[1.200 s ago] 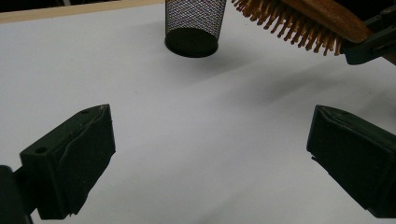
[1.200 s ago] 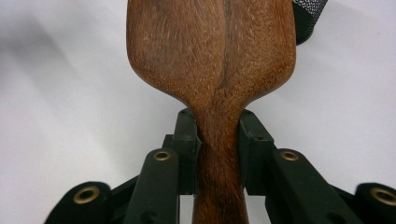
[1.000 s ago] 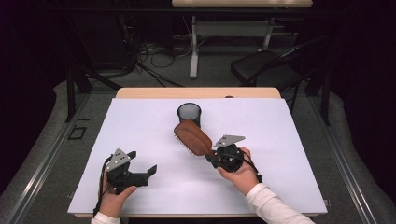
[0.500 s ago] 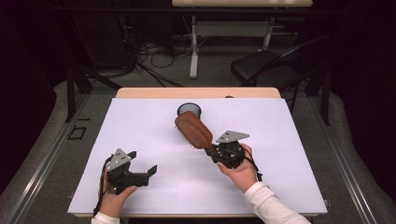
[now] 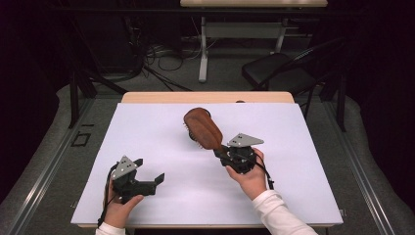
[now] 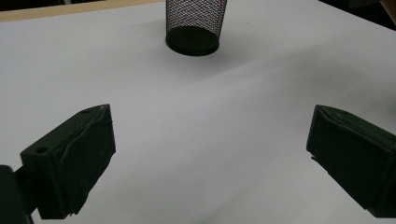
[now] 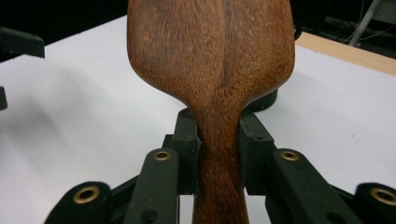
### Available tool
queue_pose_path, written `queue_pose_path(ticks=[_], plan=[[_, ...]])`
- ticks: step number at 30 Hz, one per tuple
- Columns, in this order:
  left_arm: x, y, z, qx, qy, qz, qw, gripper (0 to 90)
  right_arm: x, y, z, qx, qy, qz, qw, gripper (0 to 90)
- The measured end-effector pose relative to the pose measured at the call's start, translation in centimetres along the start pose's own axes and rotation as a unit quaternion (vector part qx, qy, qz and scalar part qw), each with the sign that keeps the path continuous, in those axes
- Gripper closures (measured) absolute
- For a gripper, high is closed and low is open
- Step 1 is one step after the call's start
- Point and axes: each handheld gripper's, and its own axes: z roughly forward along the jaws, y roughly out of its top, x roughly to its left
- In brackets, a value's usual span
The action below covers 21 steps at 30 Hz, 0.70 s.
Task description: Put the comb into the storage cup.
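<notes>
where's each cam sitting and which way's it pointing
High view: above the person's side, looking forward and down at the table; both hands, left gripper, right gripper.
Left gripper view: rides the left gripper, looks across the table at the mesh cup; jaws apart.
Right gripper view: along jaws clamping the brush.
Shared: brush, high and right views.

Right tool (image 5: 221, 151) raised hairbrush (image 5: 203, 129) farther fwd, now covering mesh cup.

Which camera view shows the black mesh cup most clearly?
The left gripper view: the mesh cup stands unobstructed on the white table, though its rim is cut off. In the high view the wooden hairbrush, held by the right gripper, covers it. In the right gripper view, a dark edge peeks out behind the brush.
</notes>
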Motion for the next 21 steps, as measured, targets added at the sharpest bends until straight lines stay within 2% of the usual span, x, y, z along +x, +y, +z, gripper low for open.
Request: queue_pose_path(ticks=[9, 13, 21], plan=[[-0.16, -0.01, 0.01, -0.004, -0.001, 0.003, 1.0000, 1.3, 0.08, 0.27, -0.07, -0.026, 0.000, 0.014, 0.9996, 72.1], [-0.22, -0.03, 0.09, -0.006, -0.001, 0.004, 1.0000, 1.3, 0.29, 0.22, -0.02, -0.034, -0.005, 0.010, 0.9994, 72.1], [-0.10, -0.06, 0.26, -0.009, -0.001, -0.015, 0.9998, 1.3, 0.46, 0.12, -0.20, -0.049, 0.000, 0.011, 0.9987, 72.2]])
